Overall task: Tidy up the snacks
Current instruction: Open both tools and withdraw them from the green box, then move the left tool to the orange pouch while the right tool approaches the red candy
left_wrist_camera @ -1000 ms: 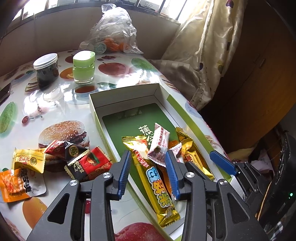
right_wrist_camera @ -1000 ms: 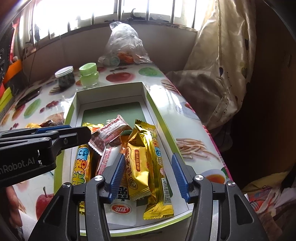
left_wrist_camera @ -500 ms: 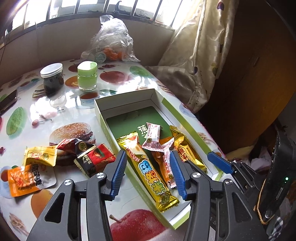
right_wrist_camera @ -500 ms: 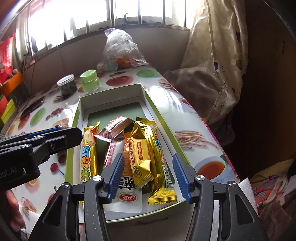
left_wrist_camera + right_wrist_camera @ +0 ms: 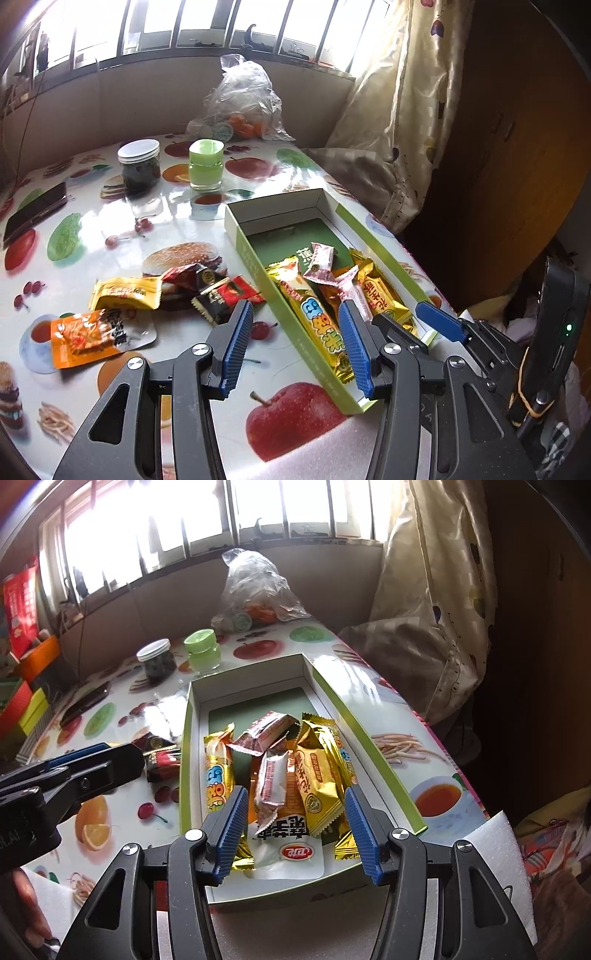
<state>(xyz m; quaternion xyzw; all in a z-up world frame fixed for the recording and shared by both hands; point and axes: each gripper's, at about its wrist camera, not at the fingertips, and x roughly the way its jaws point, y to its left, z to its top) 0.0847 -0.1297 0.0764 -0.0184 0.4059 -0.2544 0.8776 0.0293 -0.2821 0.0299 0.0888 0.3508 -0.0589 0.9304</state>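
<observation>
Two jars [image 5: 138, 166], phone [image 5: 35, 212], curtain [image 5: 402, 110]

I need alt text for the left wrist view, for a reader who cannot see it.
The open left gripper hovers over a fruit-print table, beside a green box holding several snack packets. Four more packets lie loose to its left, including an orange one.

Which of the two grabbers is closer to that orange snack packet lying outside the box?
Left. The left gripper hangs just right of the orange packet; the right gripper is over the box, farther away.
</observation>
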